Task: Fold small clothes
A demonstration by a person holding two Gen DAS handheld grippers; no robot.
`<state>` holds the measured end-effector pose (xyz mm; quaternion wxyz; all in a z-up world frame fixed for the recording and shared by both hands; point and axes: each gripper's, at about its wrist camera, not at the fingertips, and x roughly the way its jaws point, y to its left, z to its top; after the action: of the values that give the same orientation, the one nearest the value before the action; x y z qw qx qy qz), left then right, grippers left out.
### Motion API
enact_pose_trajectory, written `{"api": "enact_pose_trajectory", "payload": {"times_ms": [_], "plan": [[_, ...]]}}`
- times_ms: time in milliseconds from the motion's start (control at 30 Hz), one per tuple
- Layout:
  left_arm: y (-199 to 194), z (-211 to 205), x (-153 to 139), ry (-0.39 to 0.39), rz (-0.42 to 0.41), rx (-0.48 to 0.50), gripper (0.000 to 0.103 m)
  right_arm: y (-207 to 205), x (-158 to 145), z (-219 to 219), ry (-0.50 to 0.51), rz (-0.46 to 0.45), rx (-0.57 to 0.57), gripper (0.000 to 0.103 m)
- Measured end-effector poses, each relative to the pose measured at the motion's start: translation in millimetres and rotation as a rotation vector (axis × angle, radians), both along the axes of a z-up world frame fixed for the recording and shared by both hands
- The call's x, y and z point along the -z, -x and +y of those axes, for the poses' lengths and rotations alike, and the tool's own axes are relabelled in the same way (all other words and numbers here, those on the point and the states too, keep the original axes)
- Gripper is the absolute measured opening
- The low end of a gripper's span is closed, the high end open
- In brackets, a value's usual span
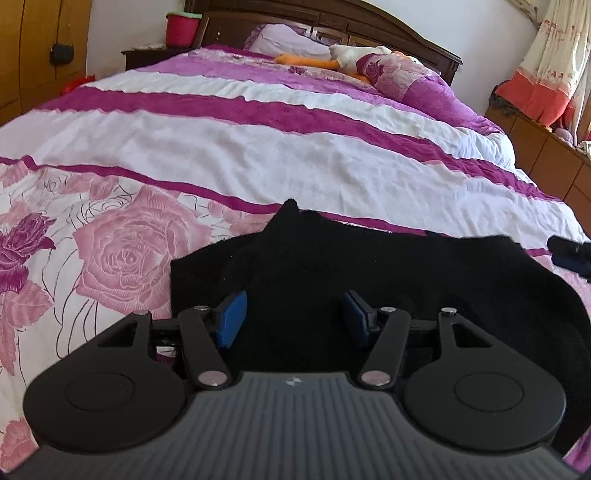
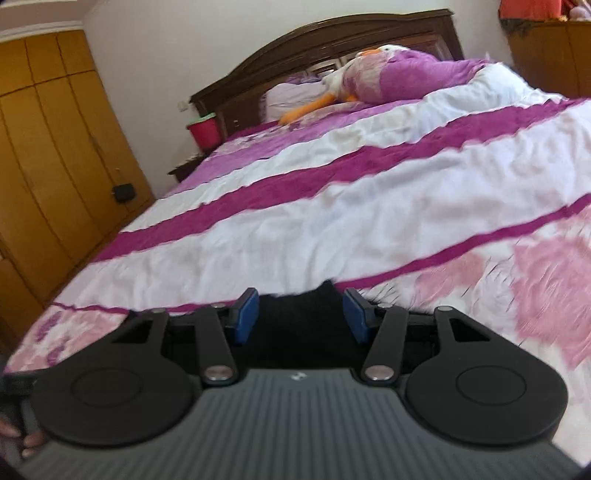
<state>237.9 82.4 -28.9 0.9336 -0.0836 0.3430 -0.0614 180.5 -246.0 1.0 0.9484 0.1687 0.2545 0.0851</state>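
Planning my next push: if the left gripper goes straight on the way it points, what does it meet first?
Most likely the black garment lying on the bedspread; the left gripper is open over it.

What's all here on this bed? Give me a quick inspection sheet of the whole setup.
Surface: bed with a pink, white and purple rose-print cover.
Job's things: black garment lying rumpled at the near edge.
Clutter: plush duck beside the pillow.
Grippers: left gripper open over the garment; right gripper open, dark cloth between its pads, no pinch visible.
Cables: nothing seen.
Surroundings: wooden headboard, wardrobe, red bucket.
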Motion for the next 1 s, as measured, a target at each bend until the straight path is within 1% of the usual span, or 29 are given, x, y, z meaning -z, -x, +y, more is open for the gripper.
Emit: {"api": "enact_pose_trajectory", "payload": {"times_ms": [67,100,133,167,200,267,367,433,533,633,700,767,867,900,933,967,1000], "plan": [[-0.4,-1.9,0.7,-0.001,-0.003,-0.016,0.064,-5.8,0.2,-2.6,0.017,0.012,0.006,0.033],[-1.0,-2.0,1.6,0.007,-0.006,-0.027,0.064,-8.4,1.3,-2.8,0.036,0.022,0.000,0.028],[-1.1,-1.7,2.2,0.020,-0.010,-0.040,0.064,-12.5,4.8,2.2,0.091,0.039,-0.030,0.025],[-0.3,-0.8,3.3,0.034,-0.017,-0.051,0.064,-13.7,6.5,6.0,0.122,0.044,-0.049,0.025],[0.9,0.6,5.4,0.048,-0.028,-0.058,0.064,-13.7,6.5,6.0,0.122,0.044,-0.049,0.025],[4.0,3.8,10.9,0.076,-0.050,-0.064,0.064,-15.6,9.3,16.9,0.207,0.058,-0.086,0.025],[7.8,7.4,16.1,0.095,-0.083,-0.049,0.064,-23.3,17.3,31.9,0.350,0.101,-0.098,0.026],[9.2,10.0,18.2,0.108,-0.095,-0.039,0.064,-27.7,23.0,37.0,0.385,0.139,-0.133,0.026],[9.7,12.0,20.2,0.129,-0.107,-0.033,0.065,-26.7,27.7,45.8,0.451,0.138,-0.167,0.028],[11.3,9.5,20.7,0.115,-0.117,-0.026,0.066,-25.6,31.3,54.2,0.544,0.134,-0.205,0.030],[12.4,6.9,21.3,0.093,-0.124,-0.020,0.066,-25.3,30.1,53.3,0.547,0.139,-0.211,0.033],[12.7,3.8,21.7,0.070,-0.128,-0.018,0.066,-25.0,27.7,49.6,0.554,0.153,-0.217,0.042],[12.6,0.5,22.1,0.045,-0.132,-0.016,0.067,-24.8,32.9,45.9,0.570,0.148,-0.249,0.042],[12.5,0.3,22.4,0.041,-0.132,-0.015,0.067,-25.9,36.4,45.8,0.571,0.146,-0.254,0.041],[12.1,-0.1,23.0,0.038,-0.133,-0.014,0.067,-26.4,37.9,45.9,0.565,0.144,-0.255,0.029],[11.8,-0.2,23.2,0.037,-0.133,-0.014,0.067,-26.6,37.6,46.3,0.553,0.141,-0.253,0.014],[12.4,0.4,23.0,0.039,-0.134,-0.014,0.067,-26.6,35.4,47.0,0.542,0.137,-0.239,0.013]]}}
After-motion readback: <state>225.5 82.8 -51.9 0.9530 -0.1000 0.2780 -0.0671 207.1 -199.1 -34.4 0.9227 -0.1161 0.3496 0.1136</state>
